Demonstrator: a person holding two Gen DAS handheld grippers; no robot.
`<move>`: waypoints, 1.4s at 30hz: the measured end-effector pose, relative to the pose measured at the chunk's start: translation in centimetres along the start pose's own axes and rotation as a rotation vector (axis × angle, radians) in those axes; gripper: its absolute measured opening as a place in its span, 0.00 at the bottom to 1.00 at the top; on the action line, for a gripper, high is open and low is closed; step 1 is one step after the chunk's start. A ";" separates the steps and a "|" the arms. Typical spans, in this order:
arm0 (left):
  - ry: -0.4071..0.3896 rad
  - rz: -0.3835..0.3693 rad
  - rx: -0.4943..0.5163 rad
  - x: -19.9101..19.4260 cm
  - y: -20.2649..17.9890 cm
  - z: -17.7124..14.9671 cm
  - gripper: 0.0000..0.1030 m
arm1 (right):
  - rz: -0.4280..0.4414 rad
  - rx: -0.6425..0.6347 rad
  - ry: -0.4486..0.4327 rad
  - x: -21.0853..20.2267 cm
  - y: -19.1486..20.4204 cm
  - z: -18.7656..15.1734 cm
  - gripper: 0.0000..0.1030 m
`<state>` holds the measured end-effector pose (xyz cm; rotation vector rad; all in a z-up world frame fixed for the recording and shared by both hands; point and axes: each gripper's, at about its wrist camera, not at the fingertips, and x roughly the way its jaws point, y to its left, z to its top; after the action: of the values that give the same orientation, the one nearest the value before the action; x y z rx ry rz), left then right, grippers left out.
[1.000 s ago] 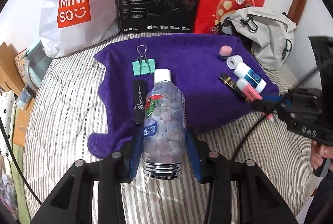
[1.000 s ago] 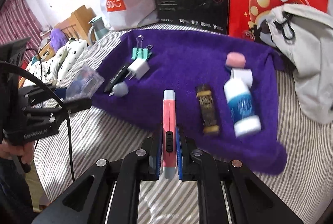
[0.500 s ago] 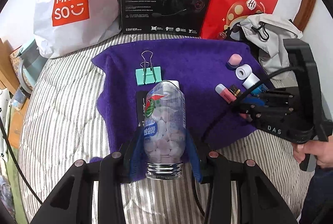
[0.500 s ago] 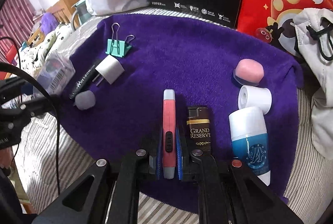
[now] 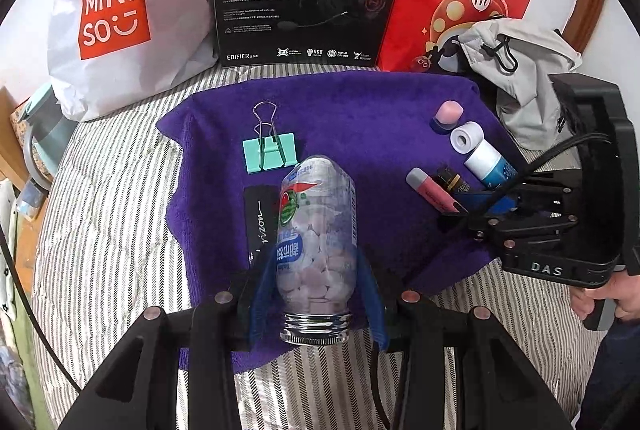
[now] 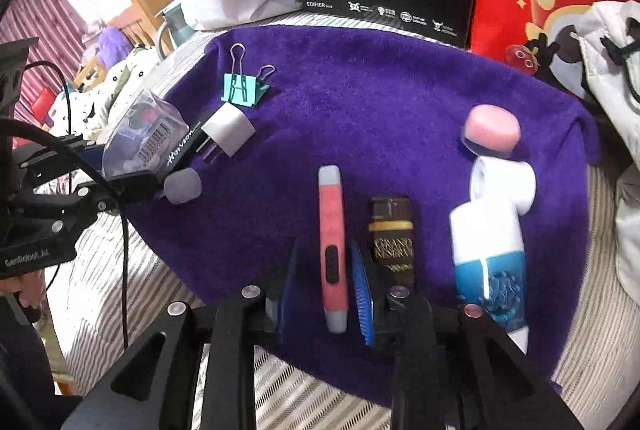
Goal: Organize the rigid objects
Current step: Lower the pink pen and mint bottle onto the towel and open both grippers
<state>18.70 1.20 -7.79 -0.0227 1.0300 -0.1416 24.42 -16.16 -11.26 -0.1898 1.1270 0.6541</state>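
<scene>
Only the right wrist view shows the white plug (image 6: 228,129). Left gripper (image 5: 318,294) clamps a clear tablet bottle (image 5: 316,242) at the towel's (image 5: 360,102) near edge. Right gripper (image 6: 326,290) narrow, fingers just apart from the pink pen (image 6: 333,250) lying between them, near edge.

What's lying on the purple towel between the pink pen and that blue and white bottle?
A small dark brown bottle with gold lettering lies between the pink pen and the blue and white bottle, parallel to both. The right wrist view shows it best.

Candy bottle (image 5: 316,242) hides half the black marker (image 5: 258,222)
</scene>
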 end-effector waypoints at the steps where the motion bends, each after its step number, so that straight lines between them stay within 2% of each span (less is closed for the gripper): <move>1: 0.001 0.002 0.002 0.0 0.0 0.0 0.38 | 0.001 0.004 -0.007 -0.5 0.0 -0.2 0.26; 11: 0.021 -0.021 0.043 1.3 -2.3 1.1 0.38 | -0.033 0.093 -0.107 -6.6 -2.5 -3.5 0.27; 16: 0.043 -0.020 0.068 2.7 -3.8 1.6 0.38 | -0.050 0.128 -0.121 -8.3 -3.7 -5.9 0.27; 28: 0.095 0.048 0.107 5.4 -5.9 2.1 0.38 | -0.039 0.252 -0.149 -10.6 -6.2 -11.4 0.27; 35: 0.099 0.086 0.126 5.8 -6.4 1.8 0.38 | -0.047 0.255 -0.161 -11.6 -6.3 -12.3 0.27; 42: 0.123 0.076 0.135 5.7 -6.5 1.9 0.40 | -0.039 0.240 -0.147 -11.5 -5.3 -12.6 0.27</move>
<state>22.54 -6.07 -11.15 0.1498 1.1406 -0.1441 14.65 -30.64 -7.50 0.0412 1.0477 0.4847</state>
